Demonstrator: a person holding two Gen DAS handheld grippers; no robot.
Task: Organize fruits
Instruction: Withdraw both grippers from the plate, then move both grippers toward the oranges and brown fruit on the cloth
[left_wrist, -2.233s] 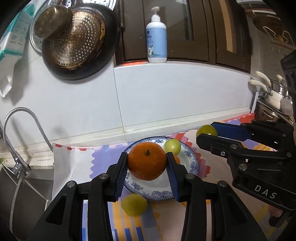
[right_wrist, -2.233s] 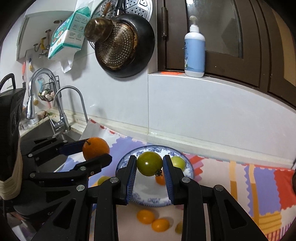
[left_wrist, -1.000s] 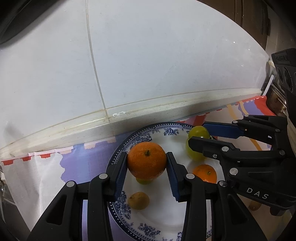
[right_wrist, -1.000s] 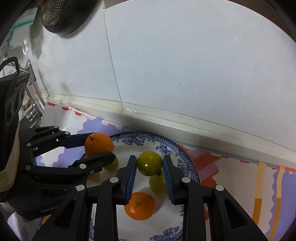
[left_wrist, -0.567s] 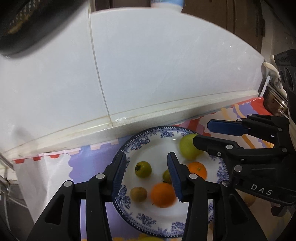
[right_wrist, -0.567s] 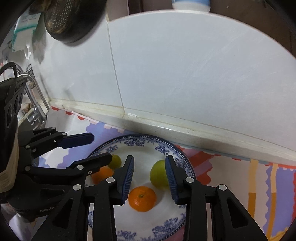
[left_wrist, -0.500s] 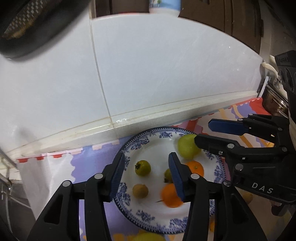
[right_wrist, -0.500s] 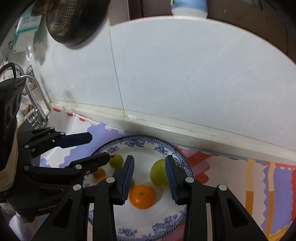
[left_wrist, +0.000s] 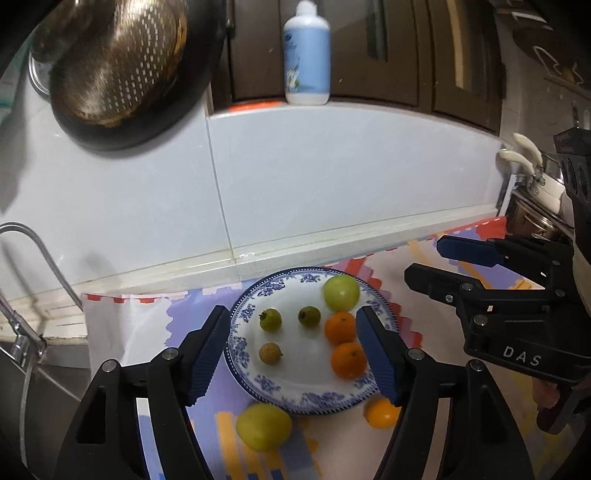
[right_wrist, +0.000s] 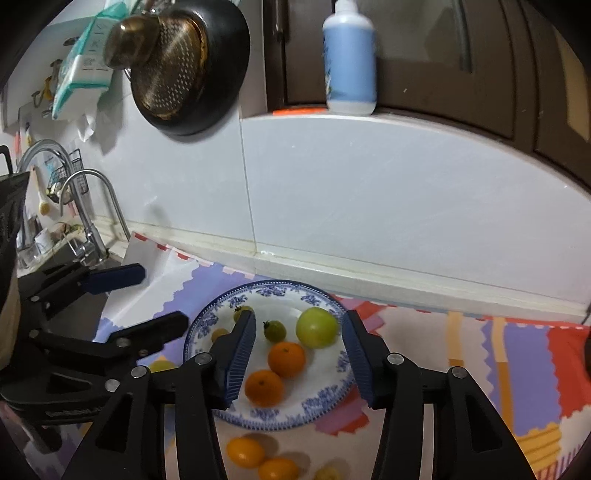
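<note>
Both grippers (left_wrist: 291, 354) (right_wrist: 299, 354) are black plastic with ribbed blue jaws, silver screws, white "DAS" lettering.

Both wrist views carry heavy fisheye distortion: straight edges such as the counter ledge bow into arcs, and the corners fall off into black vignette. The light is soft indoor light from above and in front, fairly even, with a cool cast on the white wall tiles (left_wrist: 332, 177). The colander pan (right_wrist: 188, 70) throws a soft grey shadow onto the tiles below and to its left. Small highlights sit on the green fruit (left_wrist: 341, 292) and the glazed plate (left_wrist: 317, 400). The right wrist view is slightly smeared, the soap bottle (right_wrist: 349, 59) showing motion blur. The cabinet (left_wrist: 406, 55) lies in dim shadow. The centre is sharpest in both.
</note>
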